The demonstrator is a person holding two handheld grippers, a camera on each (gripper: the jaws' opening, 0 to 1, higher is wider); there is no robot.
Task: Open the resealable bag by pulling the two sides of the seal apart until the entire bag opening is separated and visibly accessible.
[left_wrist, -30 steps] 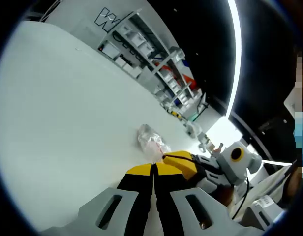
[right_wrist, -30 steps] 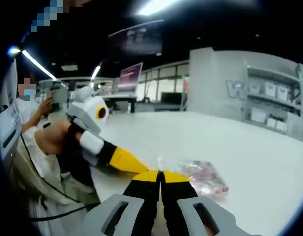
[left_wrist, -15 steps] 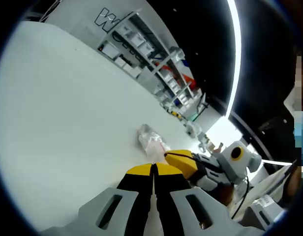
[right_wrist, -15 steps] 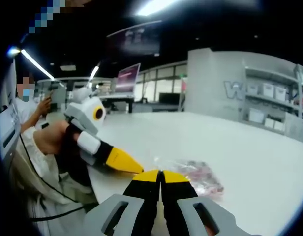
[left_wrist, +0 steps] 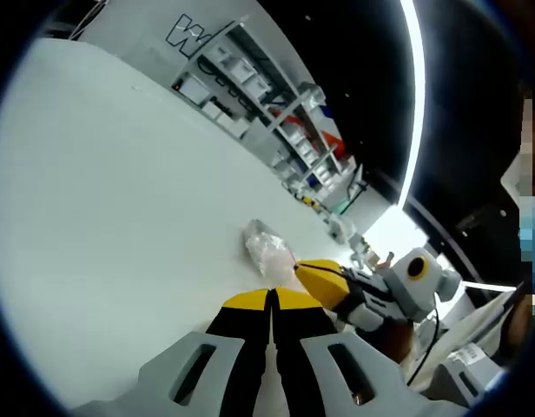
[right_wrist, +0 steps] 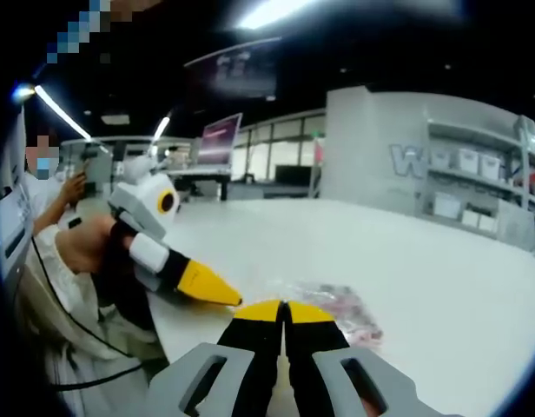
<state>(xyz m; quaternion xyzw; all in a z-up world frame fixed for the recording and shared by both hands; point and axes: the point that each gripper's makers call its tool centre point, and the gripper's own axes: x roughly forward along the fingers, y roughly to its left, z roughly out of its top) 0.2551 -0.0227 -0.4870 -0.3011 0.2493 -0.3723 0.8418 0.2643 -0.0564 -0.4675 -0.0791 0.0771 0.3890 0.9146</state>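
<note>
While the resealable bag (right_wrist: pixel 330 310) is left lying on the white table (left_wrist: pixel 111 200), its near edge is pinched by both grippers, left gripper (left_wrist: pixel 272 296) and right gripper (right_wrist: pixel 283 306), jaws closed. Compared to a second ago, the two tips have been drawn slightly further apart.
</note>
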